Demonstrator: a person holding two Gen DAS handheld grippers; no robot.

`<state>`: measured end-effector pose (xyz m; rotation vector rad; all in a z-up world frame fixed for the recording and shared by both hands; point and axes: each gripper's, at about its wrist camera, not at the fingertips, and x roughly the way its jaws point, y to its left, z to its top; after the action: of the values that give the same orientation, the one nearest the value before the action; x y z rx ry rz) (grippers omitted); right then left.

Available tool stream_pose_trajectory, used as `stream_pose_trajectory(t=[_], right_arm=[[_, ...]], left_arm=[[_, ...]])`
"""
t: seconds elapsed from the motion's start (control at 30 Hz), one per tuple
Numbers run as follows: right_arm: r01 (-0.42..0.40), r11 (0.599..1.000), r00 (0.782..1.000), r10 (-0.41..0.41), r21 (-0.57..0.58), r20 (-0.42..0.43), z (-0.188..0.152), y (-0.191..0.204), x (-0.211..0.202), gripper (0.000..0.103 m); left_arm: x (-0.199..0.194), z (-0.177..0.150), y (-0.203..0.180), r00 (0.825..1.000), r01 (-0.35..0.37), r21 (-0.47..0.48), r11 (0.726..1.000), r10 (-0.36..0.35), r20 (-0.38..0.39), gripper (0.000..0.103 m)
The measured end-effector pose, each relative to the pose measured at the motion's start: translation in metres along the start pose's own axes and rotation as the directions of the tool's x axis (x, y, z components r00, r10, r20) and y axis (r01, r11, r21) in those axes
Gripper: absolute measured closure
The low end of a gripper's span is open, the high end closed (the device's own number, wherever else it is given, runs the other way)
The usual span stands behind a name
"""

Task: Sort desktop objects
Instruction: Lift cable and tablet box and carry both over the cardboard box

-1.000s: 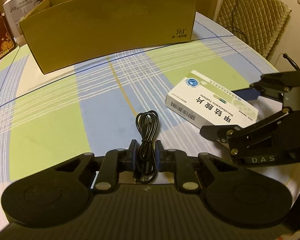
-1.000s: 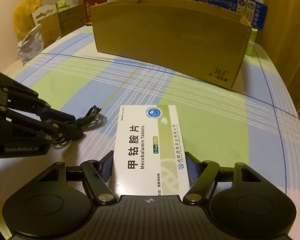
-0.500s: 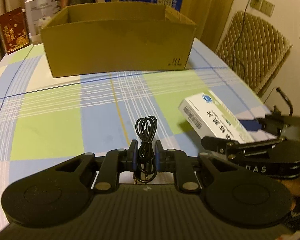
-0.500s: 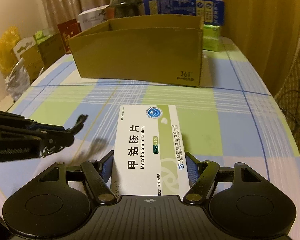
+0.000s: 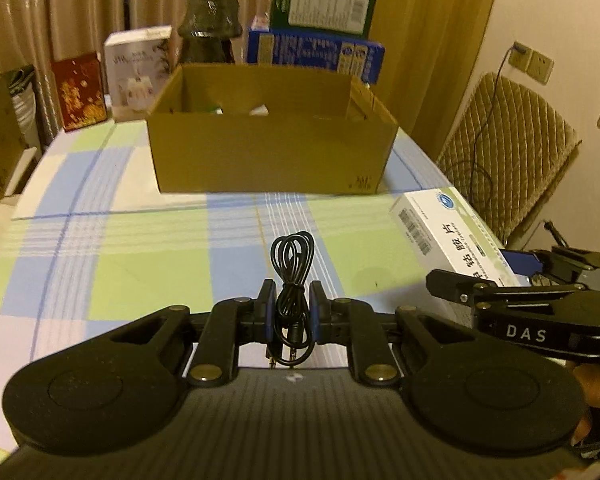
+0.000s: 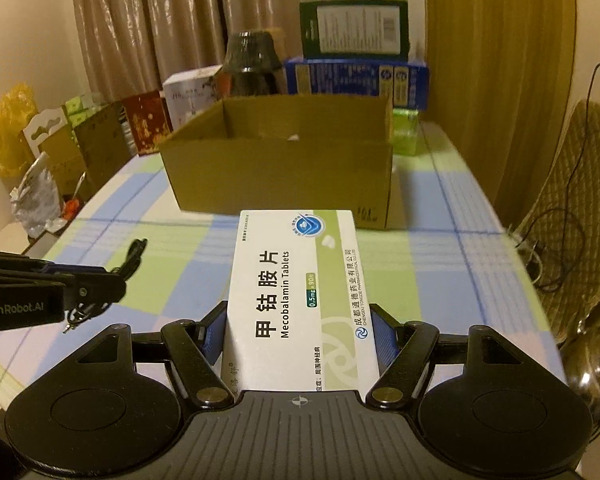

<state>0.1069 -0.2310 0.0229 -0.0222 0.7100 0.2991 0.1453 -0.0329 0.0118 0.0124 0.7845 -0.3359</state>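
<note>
While our left gripper [image 5: 292,312] holds its jaws clamped on the coiled black cable [image 5: 292,276], our right gripper [image 6: 300,332] has its jaws pressed against both sides of the white medicine box [image 6: 296,296]. Both are held above the checked surface [image 5: 140,248], with the open cardboard box [image 5: 272,148] standing ahead of us.

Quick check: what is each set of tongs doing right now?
Left tongs: closed on the coiled black cable.
Right tongs: closed on the white medicine box.
</note>
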Motion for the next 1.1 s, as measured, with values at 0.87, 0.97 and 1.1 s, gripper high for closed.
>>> stream_pose_trajectory(t=[0.87, 0.97, 1.1], right_arm=[[-0.002, 0.998, 0.999, 0.004, -0.061, 0.036, 0.075, 0.0, -0.003, 0.035], [0.002, 0.997, 1.0, 0.0, -0.074, 0.031, 0.089, -0.006, 0.001, 0.035], [0.011, 0.996, 1.0, -0.009, -0.088, 0.024, 0.11, -0.011, 0.009, 0.035]], left_arm=[[-0.008, 0.063, 0.014, 0.999, -0.025, 0.038, 0.999, 0.024, 0.028, 0.09], [-0.003, 0.078, 0.018, 0.999, -0.019, 0.04, 0.999, 0.018, 0.028, 0.09], [0.006, 0.097, 0.025, 1.0, -0.017, 0.046, 0.999, 0.016, 0.027, 0.09]])
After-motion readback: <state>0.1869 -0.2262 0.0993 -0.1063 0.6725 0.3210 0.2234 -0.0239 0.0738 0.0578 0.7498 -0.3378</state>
